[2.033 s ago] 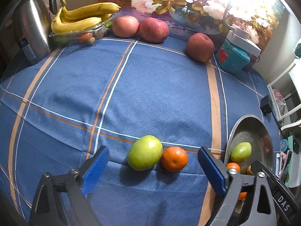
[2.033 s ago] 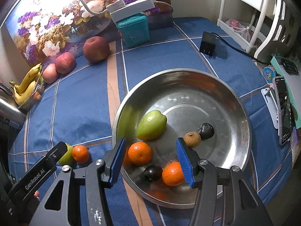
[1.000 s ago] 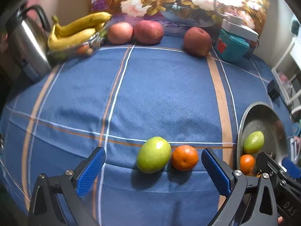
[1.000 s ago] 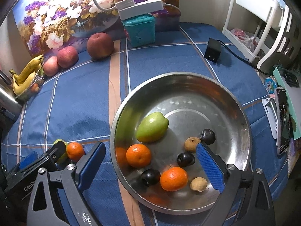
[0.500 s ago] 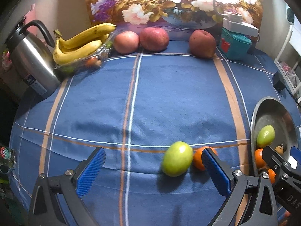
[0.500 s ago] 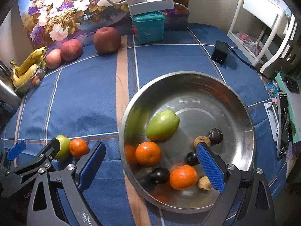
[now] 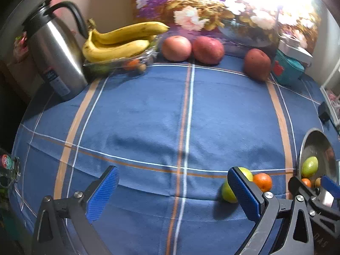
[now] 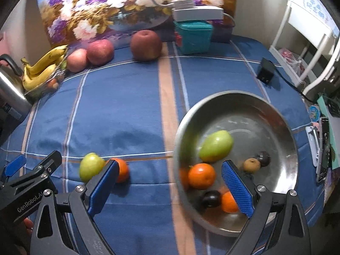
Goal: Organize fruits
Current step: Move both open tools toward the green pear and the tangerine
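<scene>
I judge the sorting partly done; the steel bowl (image 8: 282,127) holds a green fruit (image 8: 215,145), two oranges (image 8: 200,175), two dark plums and two brownish ones; left of the bowl, on the blue-clothed bench (image 8: 127,110), a green apple (image 8: 90,165) and an orange (image 8: 122,171) lie touching, not yet gathered; far behind the bowl sit three red apples (image 8: 145,44) and bananas (image 8: 42,67). My left claw (image 7: 174,193) is spread wide and empty; my right claw (image 8: 170,186) likewise, above the bowl's near rim. I read "GenRobot.AI" on the left claw's body.
</scene>
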